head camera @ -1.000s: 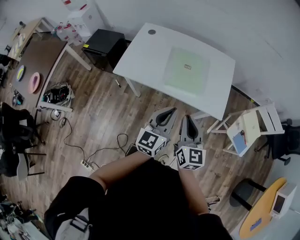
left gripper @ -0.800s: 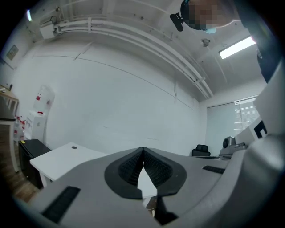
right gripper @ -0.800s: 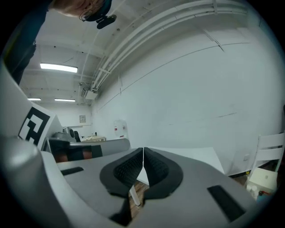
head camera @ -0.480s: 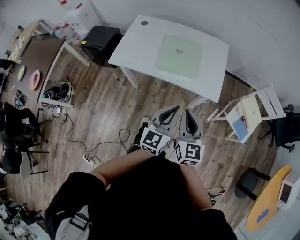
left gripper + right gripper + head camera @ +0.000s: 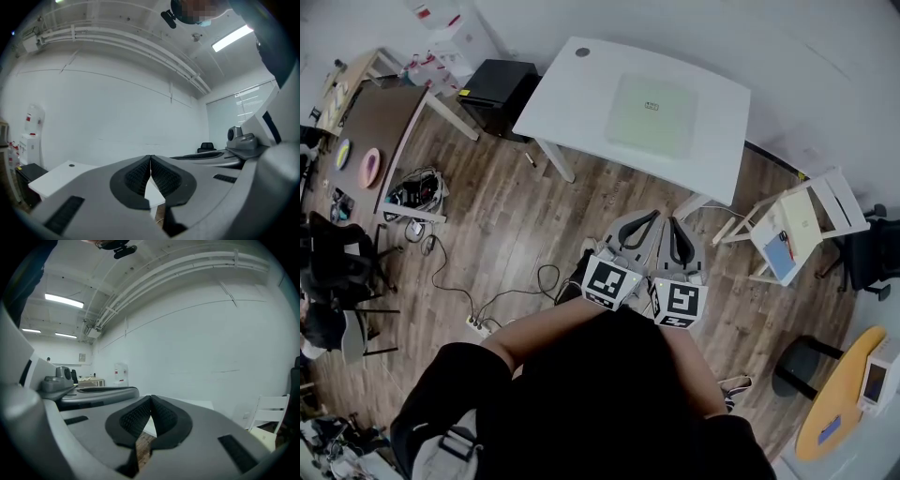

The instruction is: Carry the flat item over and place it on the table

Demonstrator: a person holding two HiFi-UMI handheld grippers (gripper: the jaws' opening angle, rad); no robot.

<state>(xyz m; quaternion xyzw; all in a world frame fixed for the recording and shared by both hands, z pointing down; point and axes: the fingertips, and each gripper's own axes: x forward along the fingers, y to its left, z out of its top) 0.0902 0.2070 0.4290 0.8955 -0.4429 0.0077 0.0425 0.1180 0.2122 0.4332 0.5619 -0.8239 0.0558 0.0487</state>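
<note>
Grippers tucked in close to the body: left gripper (image 5: 649, 218) and right gripper (image 5: 674, 223) hang side by side over the wood floor (image 5: 516, 225), well apart from the white table (image 5: 572, 103). Both pairs of fingers (image 5: 165, 177) are pressed tight together, nothing between them. The green sheet (image 5: 652, 114) lies flat mid-table, so I'd say it's placed and the empty hands are clear of it.

A pale green, square flat item (image 5: 652, 117) lies flat on the white table (image 5: 577, 94), right of its middle.
</note>
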